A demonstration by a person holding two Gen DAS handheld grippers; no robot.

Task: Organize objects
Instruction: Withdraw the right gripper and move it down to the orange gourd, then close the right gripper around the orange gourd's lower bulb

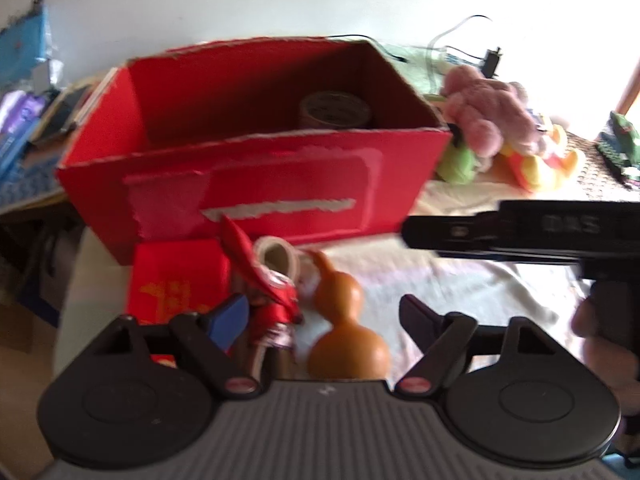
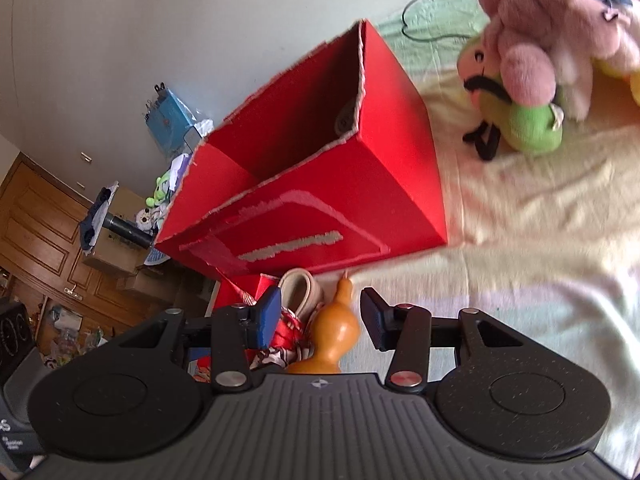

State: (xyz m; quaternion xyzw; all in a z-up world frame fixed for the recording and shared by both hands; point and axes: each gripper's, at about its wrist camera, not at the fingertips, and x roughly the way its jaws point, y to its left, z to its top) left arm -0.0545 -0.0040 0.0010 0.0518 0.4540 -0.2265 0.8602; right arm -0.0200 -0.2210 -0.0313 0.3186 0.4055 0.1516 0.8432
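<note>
An open red cardboard box (image 1: 256, 184) stands on the cloth-covered table, with a brown tape roll (image 1: 335, 110) inside. In front of it lie an orange gourd (image 1: 340, 320), a small red-dressed doll (image 1: 272, 300), a pale tape roll (image 1: 276, 258) and a red packet (image 1: 176, 280). My left gripper (image 1: 320, 316) is open, its jaws either side of the gourd and doll. My right gripper (image 2: 316, 316) is open around the gourd (image 2: 334, 332), with the doll (image 2: 286, 336) by its left finger. The box (image 2: 320, 184) rises behind. The right gripper's body (image 1: 520, 232) crosses the left wrist view.
Plush toys, pink (image 1: 484, 108), green (image 1: 456, 160) and yellow (image 1: 536, 168), lie right of the box; the pink (image 2: 548, 32) and green (image 2: 520, 116) ones show in the right wrist view. Cables (image 1: 452, 44) run behind. Cluttered shelves (image 1: 28, 92) and wooden doors (image 2: 36, 220) stand left.
</note>
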